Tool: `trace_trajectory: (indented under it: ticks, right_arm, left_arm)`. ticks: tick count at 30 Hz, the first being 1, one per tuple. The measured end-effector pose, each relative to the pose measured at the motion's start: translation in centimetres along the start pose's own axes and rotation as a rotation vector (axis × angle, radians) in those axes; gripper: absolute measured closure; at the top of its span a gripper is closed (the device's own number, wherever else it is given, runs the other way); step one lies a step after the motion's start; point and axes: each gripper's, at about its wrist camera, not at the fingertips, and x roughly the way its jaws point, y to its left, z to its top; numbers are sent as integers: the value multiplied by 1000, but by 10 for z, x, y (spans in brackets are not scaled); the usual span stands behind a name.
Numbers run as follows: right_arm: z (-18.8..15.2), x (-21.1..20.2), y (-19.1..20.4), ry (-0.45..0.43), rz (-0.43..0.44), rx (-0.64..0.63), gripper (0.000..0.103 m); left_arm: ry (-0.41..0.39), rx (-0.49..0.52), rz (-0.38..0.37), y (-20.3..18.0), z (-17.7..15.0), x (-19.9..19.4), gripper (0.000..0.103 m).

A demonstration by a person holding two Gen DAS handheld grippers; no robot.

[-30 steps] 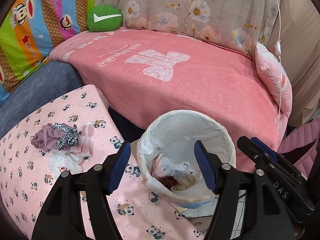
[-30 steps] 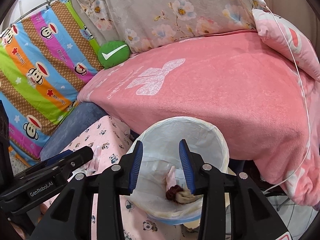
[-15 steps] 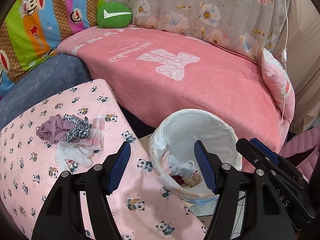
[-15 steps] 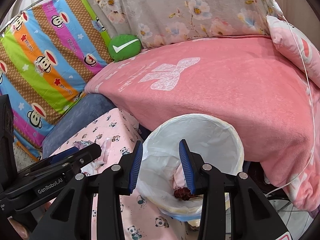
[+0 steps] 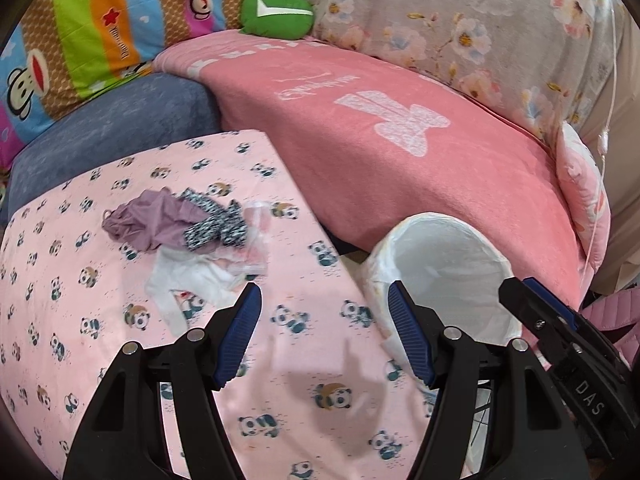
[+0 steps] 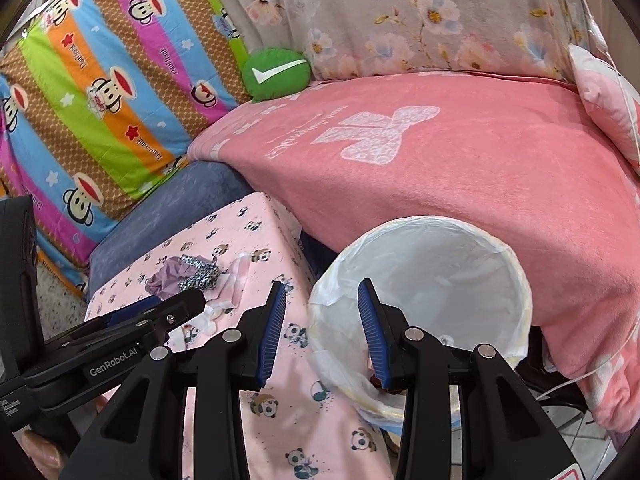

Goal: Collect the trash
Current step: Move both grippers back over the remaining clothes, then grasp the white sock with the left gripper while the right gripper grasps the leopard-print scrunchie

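Observation:
A small heap of trash (image 5: 192, 240) lies on the panda-print pink surface (image 5: 312, 392): purple cloth, a black-and-white spotted piece, clear plastic and white tissue. The same heap (image 6: 196, 276) shows in the right wrist view. My left gripper (image 5: 324, 300) hangs open and empty over the surface, just right of and nearer than the heap. A round bin with a white liner (image 5: 440, 276) stands on the right, between the surface and the sofa. My right gripper (image 6: 322, 296) is open and empty at the rim of the bin (image 6: 432, 280).
A sofa under a pink blanket (image 5: 400, 152) runs behind the bin. A blue cushion (image 5: 112, 132), a striped monkey-print cover (image 6: 100, 92), a green round pillow (image 5: 276, 10) and a floral cover (image 6: 420, 20) lie behind. A pink pillow (image 6: 604, 96) sits at the right.
Both grippers have slid left, away from over the bin toward the panda-print surface. The trash heap now sits nearer the left gripper. The bin's contents have dropped out of sight.

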Motion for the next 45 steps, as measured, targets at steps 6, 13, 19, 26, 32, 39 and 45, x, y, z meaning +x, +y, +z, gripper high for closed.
trace_trajectory:
  ticks: [6,13,19,26,32,39,45]
  right_arm:
    - [-4,18,29,33,22,-47,64]
    - [-8,40,64,66,45,-97,64]
    - [-8,70,98,110,71,-142,64]
    - [-7,107,128,146,79,-191,64]
    - [-3,141,147,172,83,-205,64]
    - [-2,178,160,207,75,-221,64]
    - [-4,194,161,237,75,-226,69]
  left_arm:
    - [20,-79,44,43,-6,6,41]
    - [42,-163,87,89,-12,15,41]
    - [61,-193,108,117,-13,28,45]
    - [84,-200,114,139,-7,49,49]
    - [112,-201,100,150,-4,70,55]
    - [139,-210,67,158,-5,86,70]
    - [136,-213,44,161,-6,87,85]
